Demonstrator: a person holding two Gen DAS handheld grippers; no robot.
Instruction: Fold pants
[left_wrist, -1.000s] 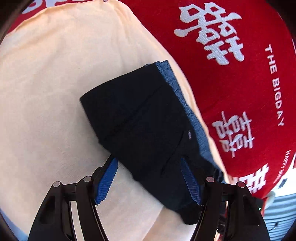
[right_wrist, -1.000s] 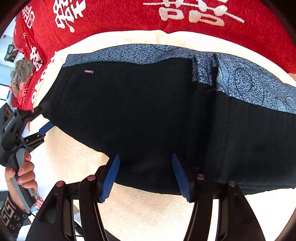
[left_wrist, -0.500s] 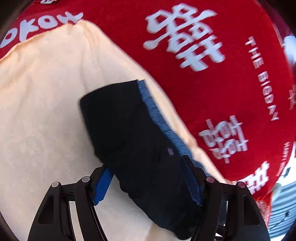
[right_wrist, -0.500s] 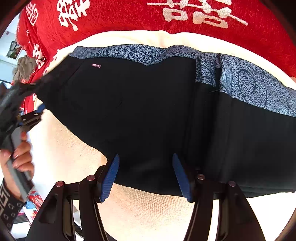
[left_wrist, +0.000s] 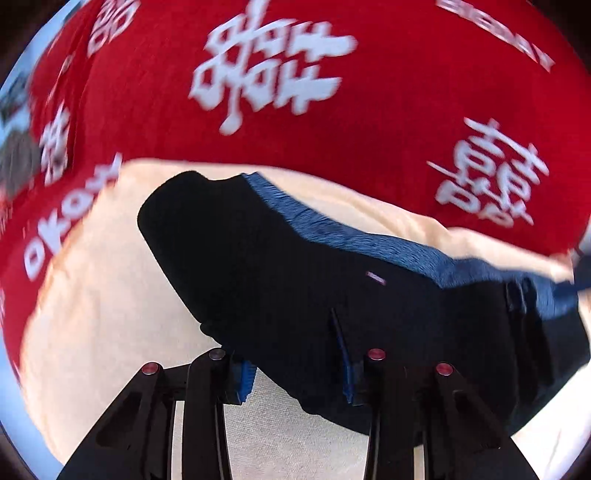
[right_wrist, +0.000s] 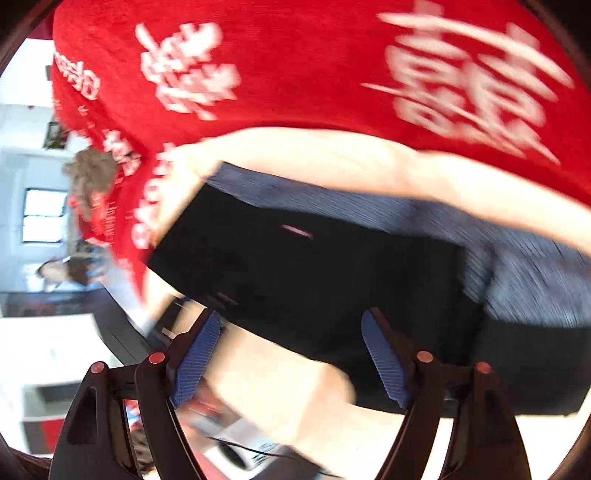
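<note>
Both grippers hung over the dark pants. The left gripper was closing, cloth between its fingers. The right gripper was opening, released.

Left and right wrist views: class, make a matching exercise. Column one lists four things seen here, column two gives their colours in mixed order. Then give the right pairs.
Column one:
1. pants
2. waistband
3. blanket
4. cloth under the pants

Column two:
A. cream
B. black
C. red with white characters
D. blue-grey, patterned

Pairs: 1-B, 2-D, 3-C, 4-A
</note>
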